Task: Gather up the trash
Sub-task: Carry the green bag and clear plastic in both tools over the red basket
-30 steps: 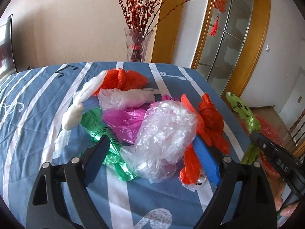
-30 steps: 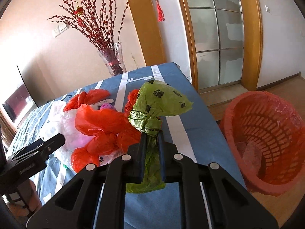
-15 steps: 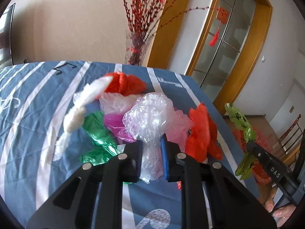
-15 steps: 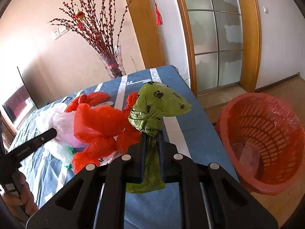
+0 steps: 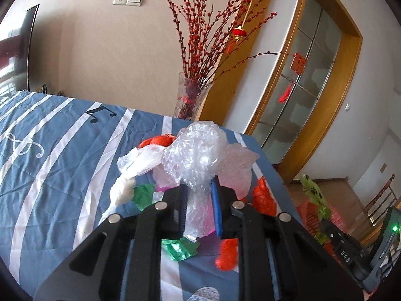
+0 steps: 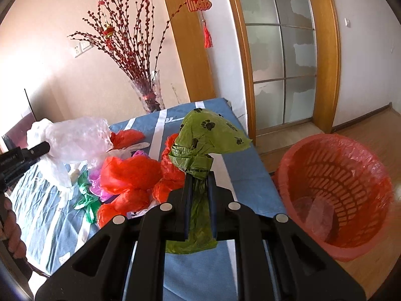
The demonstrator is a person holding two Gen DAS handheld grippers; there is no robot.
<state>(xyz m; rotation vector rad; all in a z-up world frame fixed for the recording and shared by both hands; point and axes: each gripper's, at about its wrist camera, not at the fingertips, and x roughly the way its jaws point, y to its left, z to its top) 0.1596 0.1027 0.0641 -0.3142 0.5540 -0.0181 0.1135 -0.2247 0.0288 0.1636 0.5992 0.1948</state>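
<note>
Blue cloth with white stripes and music notes [image 5: 62, 155] covers the counter. At 12 o'clock on it, a glass vase of red twigs [image 6: 147, 95] is seen by the wall. Crumpled bags are piled in the middle: red bags [image 6: 130, 175], a green bag [image 6: 86, 200] and a pink bag [image 6: 96, 184].

The left tool [image 5: 199, 200] is pinched narrow on a clear plastic bag [image 5: 198, 153], which is held up above the pile. The right tool [image 6: 200, 195] is squeezed tight on a green paw-print bag [image 6: 208, 133], at 3 o'clock from the pile.

A red basket [image 6: 335, 195] with a red liner is seen on the wooden floor, past the counter's 3 o'clock edge. Something pale is lying at its bottom.
</note>
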